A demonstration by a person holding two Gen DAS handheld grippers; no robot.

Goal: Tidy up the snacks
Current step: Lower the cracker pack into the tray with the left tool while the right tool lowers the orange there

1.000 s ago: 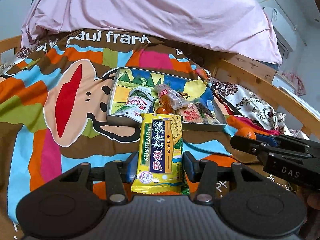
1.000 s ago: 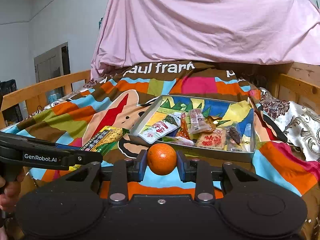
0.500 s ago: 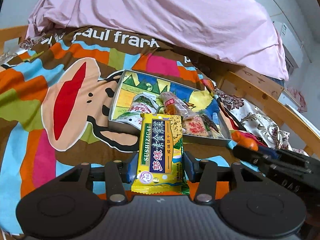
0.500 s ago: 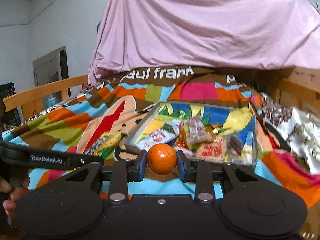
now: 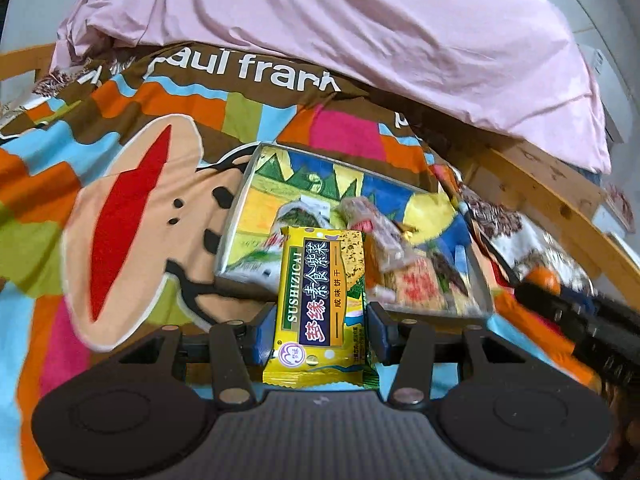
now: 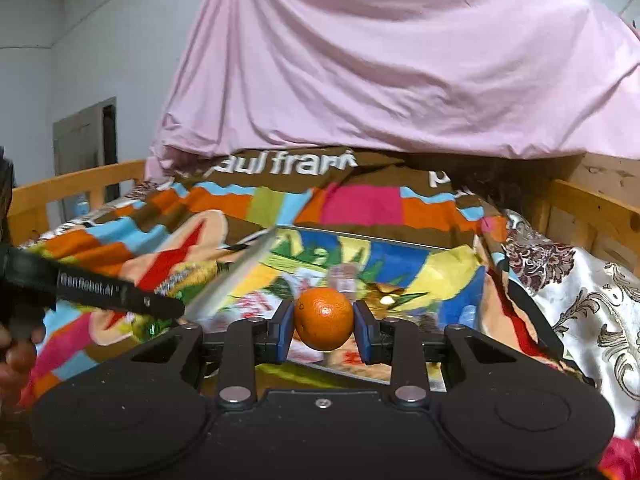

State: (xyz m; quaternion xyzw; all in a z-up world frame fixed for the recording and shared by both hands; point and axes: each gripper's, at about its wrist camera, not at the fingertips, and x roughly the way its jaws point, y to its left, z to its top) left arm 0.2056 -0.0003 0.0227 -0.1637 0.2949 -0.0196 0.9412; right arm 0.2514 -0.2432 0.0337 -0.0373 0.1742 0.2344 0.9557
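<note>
This is a bedroom in a home. A bed with a wooden frame point(image 6: 592, 208) fills both views, covered by a bright cartoon blanket point(image 5: 132, 184) printed with large white letters. A pink sheet point(image 6: 400, 60) is heaped at its far end, and a floral quilt point(image 6: 580, 280) lies along one side. Behind stand plain white walls point(image 6: 100, 48) and a doorway point(image 6: 86, 144). A tray point(image 5: 240, 208) of wrapped snacks sits on the blanket.

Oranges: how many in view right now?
1. The orange sits clamped in the right gripper, just short of the tray of snacks. More could be hidden among the blurred packets in the tray.
</note>
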